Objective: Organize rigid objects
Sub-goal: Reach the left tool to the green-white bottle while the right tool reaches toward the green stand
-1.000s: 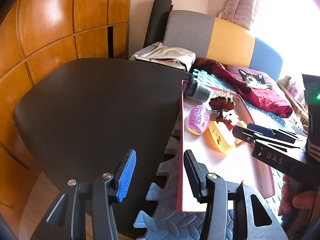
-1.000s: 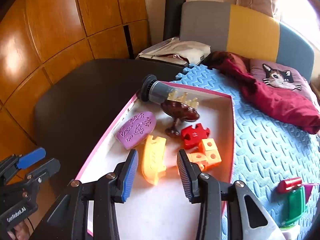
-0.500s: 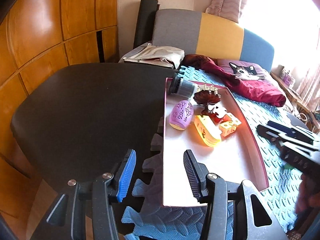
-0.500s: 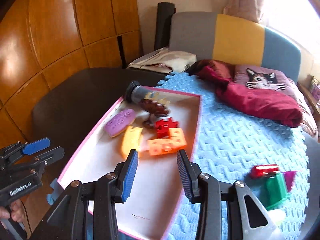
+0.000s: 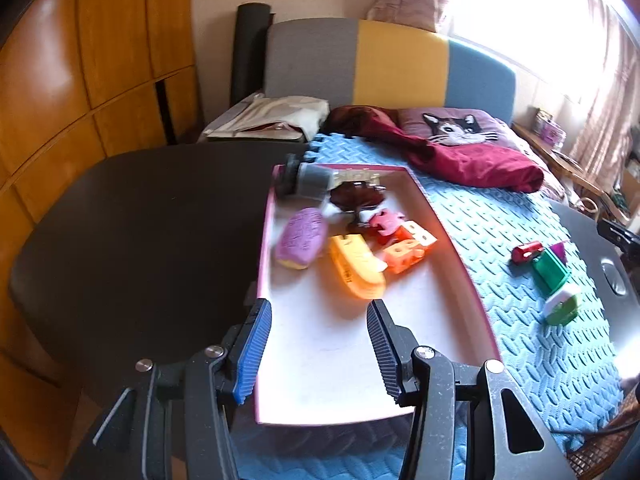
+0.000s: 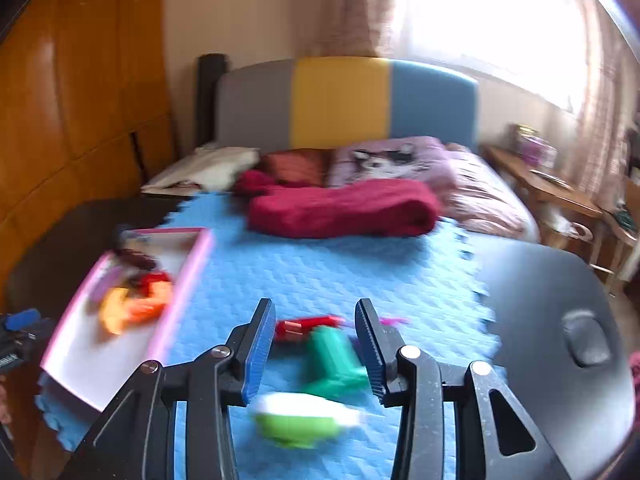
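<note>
A pink-rimmed white tray [image 5: 440, 236] on the blue foam mat holds a purple oval piece [image 5: 300, 237], an orange-yellow piece [image 5: 356, 266], orange cubes [image 5: 408, 248], a red puzzle piece [image 5: 386, 220], a dark brown stemmed dish [image 5: 357, 196] and a grey cylinder [image 5: 308, 180]. My left gripper [image 5: 318, 352] hangs open over the tray's near end, holding nothing. My right gripper [image 6: 316, 350] is open above the loose toys on the mat: a red piece [image 6: 298, 328], a dark green piece [image 6: 336, 356] and a white-and-light-green piece [image 6: 300, 420]. The right wrist view is blurred.
The mat [image 5: 520, 208] lies across a dark round table [image 5: 140, 232]. A red cloth [image 5: 472, 164] and a cat pillow [image 5: 456, 128] lie on the bed behind. Wooden panels [image 5: 80, 60] line the left wall. A side table [image 6: 548, 188] stands at the right.
My right gripper has swung from above the tray to the right, over the loose toys on the mat. The left gripper has shifted right, from the dark table to the tray's near end.
</note>
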The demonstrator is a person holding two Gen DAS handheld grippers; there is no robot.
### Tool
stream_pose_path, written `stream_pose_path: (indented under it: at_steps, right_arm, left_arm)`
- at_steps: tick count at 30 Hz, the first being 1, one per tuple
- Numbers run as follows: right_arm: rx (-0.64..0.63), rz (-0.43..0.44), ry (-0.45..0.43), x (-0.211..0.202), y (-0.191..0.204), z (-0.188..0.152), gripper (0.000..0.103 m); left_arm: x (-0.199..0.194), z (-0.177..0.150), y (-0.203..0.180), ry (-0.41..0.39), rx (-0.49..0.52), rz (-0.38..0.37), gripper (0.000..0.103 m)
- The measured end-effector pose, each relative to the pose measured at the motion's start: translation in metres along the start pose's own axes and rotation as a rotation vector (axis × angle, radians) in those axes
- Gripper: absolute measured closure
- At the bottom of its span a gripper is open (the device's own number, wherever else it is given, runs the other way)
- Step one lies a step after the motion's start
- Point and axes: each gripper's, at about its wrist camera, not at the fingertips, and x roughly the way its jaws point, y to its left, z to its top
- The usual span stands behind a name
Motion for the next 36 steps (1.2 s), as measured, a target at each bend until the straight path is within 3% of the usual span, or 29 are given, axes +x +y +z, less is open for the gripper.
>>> stream_pose_path:
  at_steps: [6,8,11,28,36]
  right_arm:
    - [0.169,-0.148,0.044,0.01,-0.069,-0.028,0.061]
    - [0.245,-0.164,0.074,0.013,-0.085,-0.034,0.061]
    - [0.309,-0.153,0.022,0.005,-0.099,-0.033,0.061]
    - [0.344,-0.096,0.008,0.005,-0.099,-0.034,0.061]
    - [0.395,-0.088,0.022,0.006,-0.109,-0.036,0.061]
  left_arm:
    - [0.004,0.007,-0.032,0.003,0.069,-0.036,0.052]
    - [0.005,0.009,-0.044,0.005,0.096,-0.05,0.052]
    - [0.007,0.012,-0.063,0.004,0.133,-0.073,0.052]
    - [0.024,0.019,-0.144,0.032,0.279,-0.176,0.052]
    - [0.028,0.013,-0.192,0.052,0.394,-0.297,0.051]
